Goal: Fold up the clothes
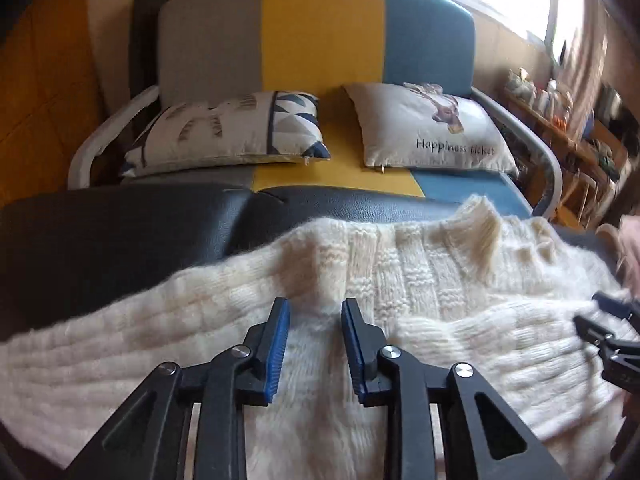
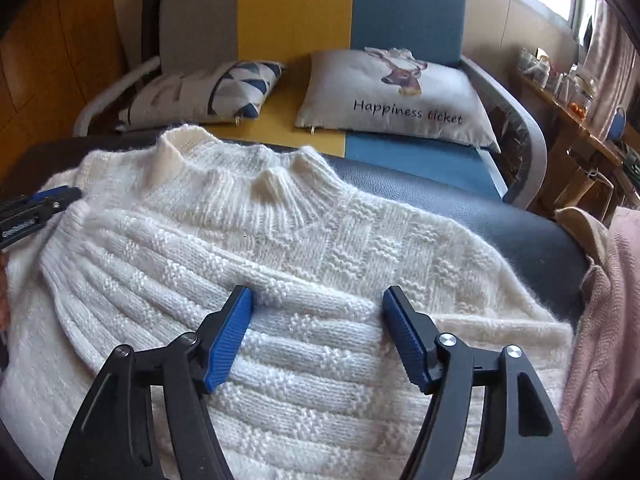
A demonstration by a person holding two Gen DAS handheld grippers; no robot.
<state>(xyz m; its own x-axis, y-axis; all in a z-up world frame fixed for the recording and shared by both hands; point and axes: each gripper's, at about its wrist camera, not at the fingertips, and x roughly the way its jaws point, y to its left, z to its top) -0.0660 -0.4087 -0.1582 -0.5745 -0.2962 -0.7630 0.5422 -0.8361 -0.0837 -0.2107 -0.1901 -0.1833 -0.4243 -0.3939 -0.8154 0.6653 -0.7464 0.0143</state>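
Right wrist view: your right gripper point(image 2: 318, 334) hangs above the chest of the white sweater point(image 2: 280, 240), jaws spread wide, nothing clamped between the blue pads point(image 2: 404, 336).
Left gripper: your left gripper point(image 1: 315, 340) sits low over the knit with jaws narrowly parted; fabric shows in the gap, but no pinch is evident, so I judge it released.
Location: the sweater lies spread on a dark leather seat point(image 1: 120, 232), collar point(image 2: 240, 168) towards the sofa point(image 1: 320, 40) beyond, which carries a patterned cushion point(image 1: 228, 128) and a lettered cushion point(image 1: 428, 128).
Why so placed: one sleeve point(image 2: 140, 264) lies folded across the chest, cuff at the far shoulder near your left gripper; by my reading the garment is laid flat for folding and both grippers stand free to take new holds.
Condition: thick, fuzzy cream knit in basket-weave blocks, ribbed collar standing crumpled, surface mostly smooth.
Adjacent: pink garment point(image 2: 600, 300) at the right edge, touching the sweater's side.
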